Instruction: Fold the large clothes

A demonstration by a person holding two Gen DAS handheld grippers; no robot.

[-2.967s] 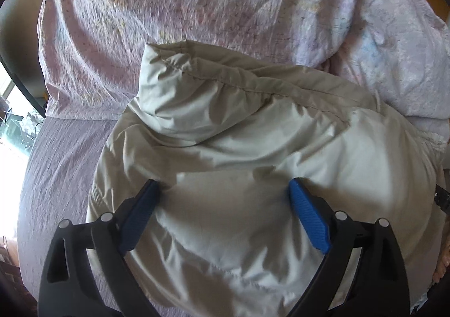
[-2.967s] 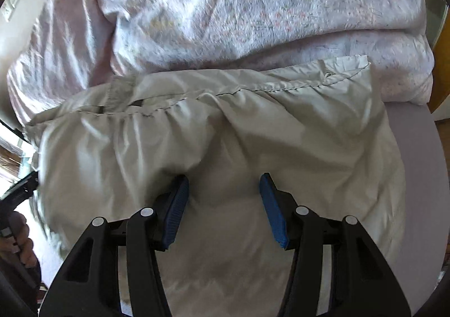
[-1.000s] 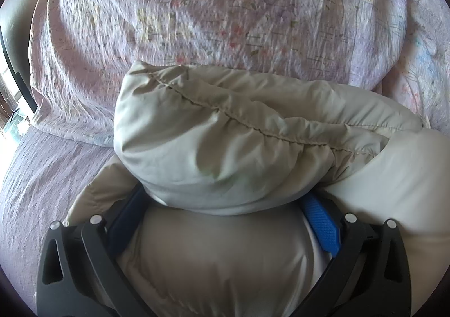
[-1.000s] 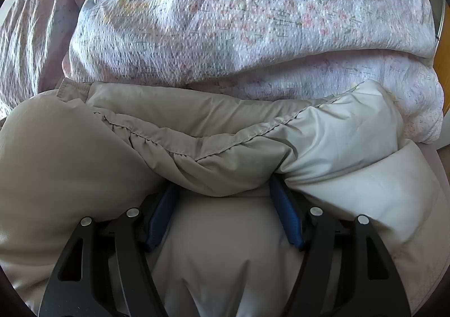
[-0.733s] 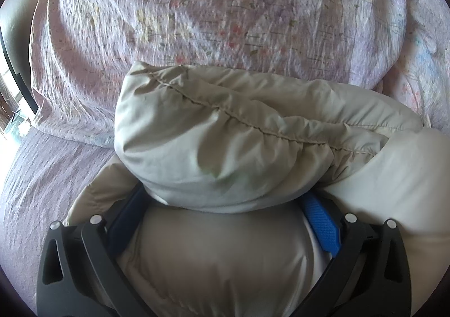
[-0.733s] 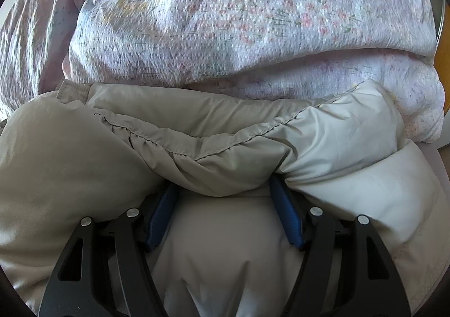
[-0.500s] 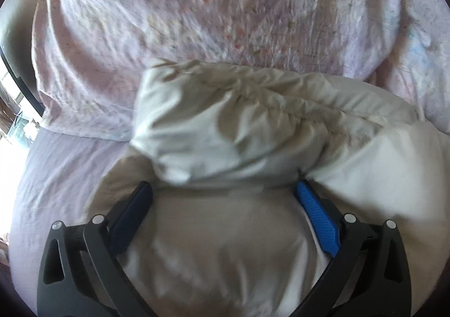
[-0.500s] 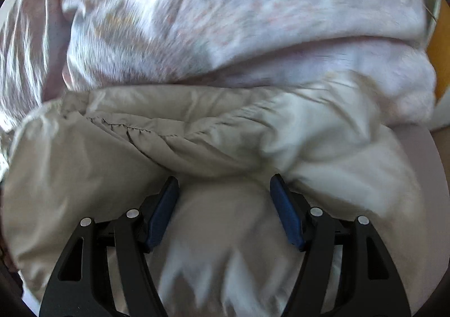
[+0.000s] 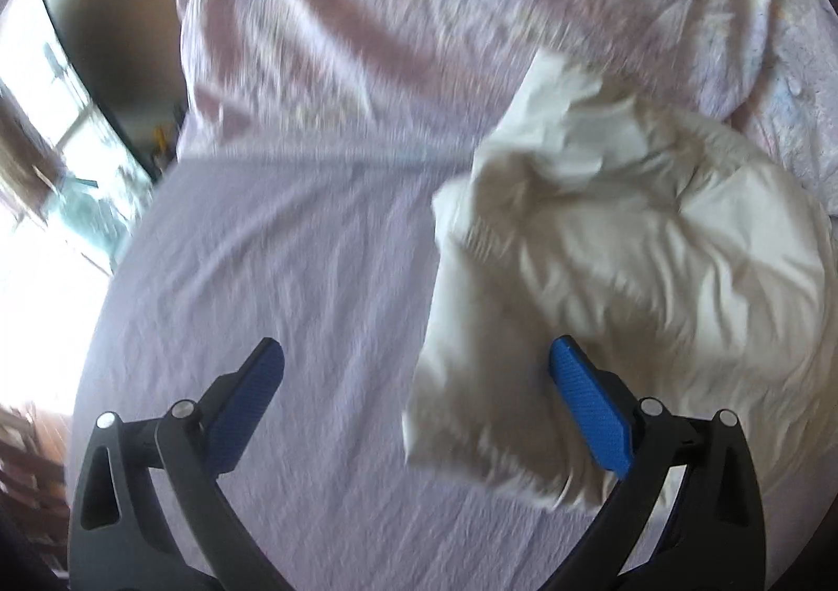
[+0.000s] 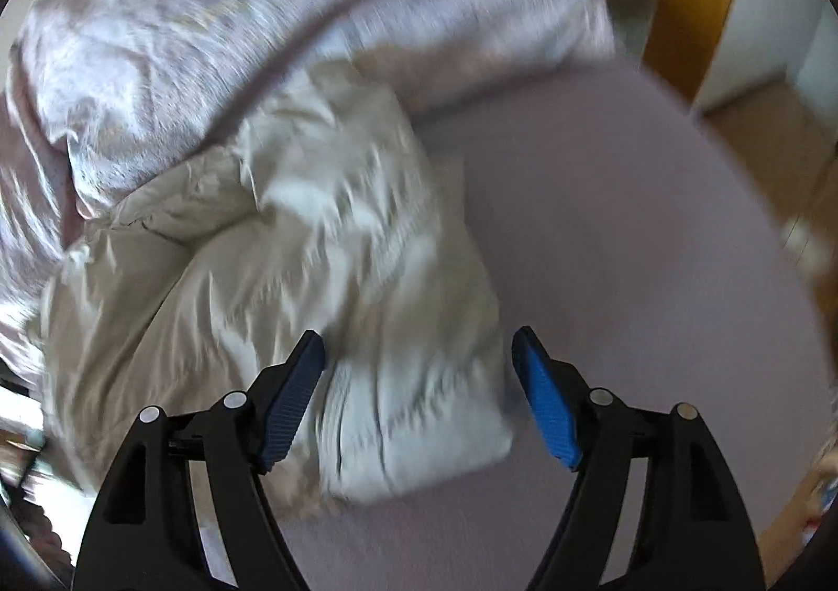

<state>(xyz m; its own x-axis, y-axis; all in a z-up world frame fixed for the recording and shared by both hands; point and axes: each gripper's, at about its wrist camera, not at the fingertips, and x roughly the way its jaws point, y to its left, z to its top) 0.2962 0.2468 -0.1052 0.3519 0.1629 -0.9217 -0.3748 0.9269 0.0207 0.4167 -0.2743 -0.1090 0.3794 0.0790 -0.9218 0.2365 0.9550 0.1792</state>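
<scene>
The beige padded jacket (image 9: 628, 245) lies bundled on the lilac bed sheet (image 9: 293, 266) against the floral duvet (image 10: 173, 41), so with the left gripper (image 9: 414, 397) open and empty and the right gripper (image 10: 419, 392) opening, nothing pinched, both should clear the bundle without snagging it

Left gripper (image 9: 414, 371): pointed steeply downward, jaws standing wide apart, blue pads (image 9: 589, 407) bare, nothing pressed between them. Right gripper (image 10: 419, 365): likewise angled steeply down, jaws opening at this moment, pads (image 10: 293, 397) clear of contact with no grip. Both views blurred by motion.
</scene>
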